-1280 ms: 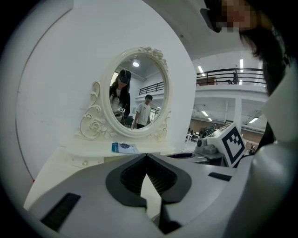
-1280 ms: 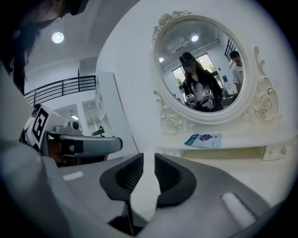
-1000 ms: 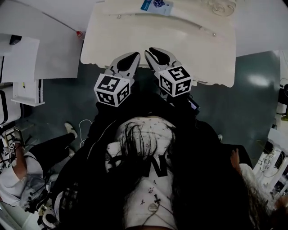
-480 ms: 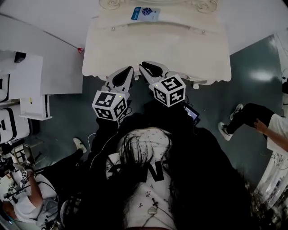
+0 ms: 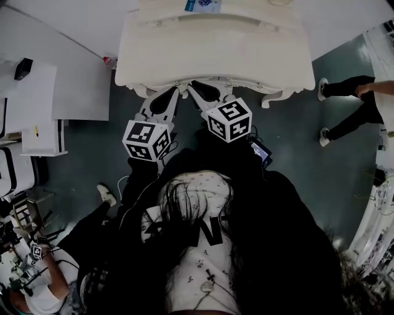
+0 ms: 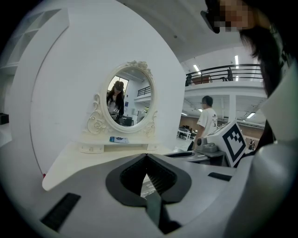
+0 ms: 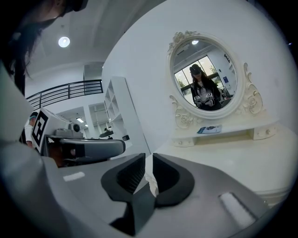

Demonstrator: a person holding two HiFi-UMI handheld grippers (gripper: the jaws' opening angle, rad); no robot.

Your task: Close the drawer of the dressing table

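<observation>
The cream dressing table (image 5: pixel 215 49) fills the top of the head view, its carved front edge (image 5: pixel 246 86) facing me. No drawer gap can be made out along that edge. My left gripper (image 5: pixel 167 93) and right gripper (image 5: pixel 196 87) sit side by side with their tips at the front edge, near its middle. Both are shut with nothing between the jaws. In the left gripper view the left gripper (image 6: pixel 146 156) points over the tabletop (image 6: pixel 88 158) toward the oval mirror (image 6: pixel 128 97). In the right gripper view the right gripper (image 7: pixel 148 159) shows only a thin slit, with the mirror (image 7: pixel 207 76) beyond it.
A small blue card (image 5: pixel 202 5) lies on the table's back shelf. White panels and a cabinet (image 5: pixel 37 104) stand at left. A person's legs (image 5: pixel 348 111) are at right, and another person sits at lower left (image 5: pixel 37 271). A small screen (image 5: pixel 260 149) hangs by my right arm.
Both grippers lay over the tabletop a second ago; now their tips are at its front edge, whose carved trim shows. A person has walked in at the right.
</observation>
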